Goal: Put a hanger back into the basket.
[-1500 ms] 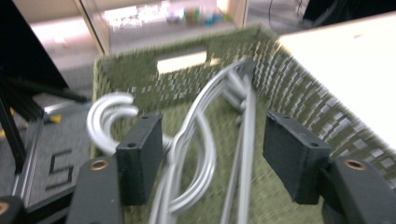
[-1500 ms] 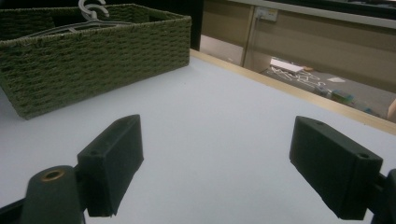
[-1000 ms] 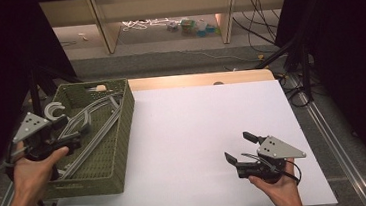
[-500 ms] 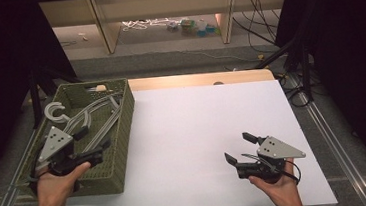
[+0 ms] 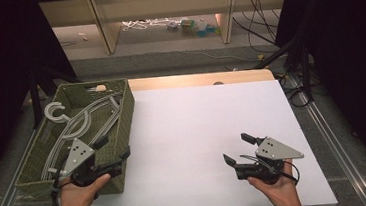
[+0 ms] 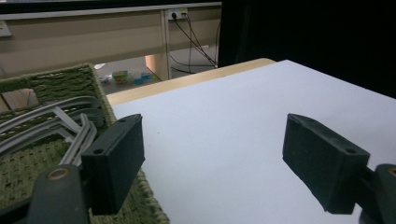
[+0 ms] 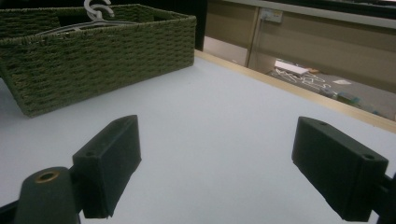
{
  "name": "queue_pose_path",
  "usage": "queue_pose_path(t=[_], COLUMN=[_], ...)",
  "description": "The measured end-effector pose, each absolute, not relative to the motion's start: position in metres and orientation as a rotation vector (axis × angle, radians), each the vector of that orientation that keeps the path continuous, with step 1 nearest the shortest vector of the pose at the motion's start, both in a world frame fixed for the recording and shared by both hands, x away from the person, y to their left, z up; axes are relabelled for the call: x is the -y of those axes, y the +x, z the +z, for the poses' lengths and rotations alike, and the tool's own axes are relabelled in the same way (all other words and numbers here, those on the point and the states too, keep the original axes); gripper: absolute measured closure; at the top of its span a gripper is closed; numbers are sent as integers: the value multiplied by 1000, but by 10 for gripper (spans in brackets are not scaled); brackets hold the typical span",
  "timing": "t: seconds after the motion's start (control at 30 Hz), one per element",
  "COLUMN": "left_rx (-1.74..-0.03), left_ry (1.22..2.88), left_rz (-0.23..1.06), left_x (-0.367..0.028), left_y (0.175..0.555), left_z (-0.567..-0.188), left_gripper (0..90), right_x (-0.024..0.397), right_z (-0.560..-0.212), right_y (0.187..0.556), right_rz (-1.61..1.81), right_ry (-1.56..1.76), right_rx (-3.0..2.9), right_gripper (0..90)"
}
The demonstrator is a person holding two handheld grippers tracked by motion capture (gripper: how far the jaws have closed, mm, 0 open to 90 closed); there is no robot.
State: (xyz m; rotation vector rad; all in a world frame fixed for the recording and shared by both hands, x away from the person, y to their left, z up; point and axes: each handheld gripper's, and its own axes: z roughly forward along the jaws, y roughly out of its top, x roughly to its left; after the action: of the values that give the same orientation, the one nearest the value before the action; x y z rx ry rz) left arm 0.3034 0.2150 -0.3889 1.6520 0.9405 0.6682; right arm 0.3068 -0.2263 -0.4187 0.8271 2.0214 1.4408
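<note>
While your left gripper (image 5: 112,147) hovers open at lower left, hangers (image 5: 80,124) lie ungrabbed in the basket (image 5: 124,113); right gripper (image 5: 238,151) waits open.

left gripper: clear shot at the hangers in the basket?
Probably yes. The left gripper is open at the basket's near right corner; the hangers lie uncovered inside, so only the wall needs clearing.

Two hand-held tools, each a black claw gripped in a bare hand with no sleeve showing. The left claw (image 5: 110,146) and right claw (image 5: 236,150) each carry a flat grey three-cornered plate on top, dotted with small dark screw holes. Thin black cables trail from both. Close up, the jaws are thick, matte black rectangular blocks with small round holes.
</note>
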Motion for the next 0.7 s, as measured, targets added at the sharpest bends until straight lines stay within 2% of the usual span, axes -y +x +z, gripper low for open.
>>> queue_pose_path(t=[0.3,0.53,0.7], left_rx=[-863,-863,-854], left_ry=[1686,1645,1675], left_rz=[685,712,706], left_x=[-193,-190,-186], left_y=[292,286,284], left_z=[-407,-410,-414], left_gripper=[219,219,219], right_x=[225,224,223], right_z=[-420,-421,-421], right_y=[306,305,301], right_rz=[1441,1459,1468], right_ry=[843,811,841], right_rx=[-2019,-1996,-1982], right_gripper=[163,163,163])
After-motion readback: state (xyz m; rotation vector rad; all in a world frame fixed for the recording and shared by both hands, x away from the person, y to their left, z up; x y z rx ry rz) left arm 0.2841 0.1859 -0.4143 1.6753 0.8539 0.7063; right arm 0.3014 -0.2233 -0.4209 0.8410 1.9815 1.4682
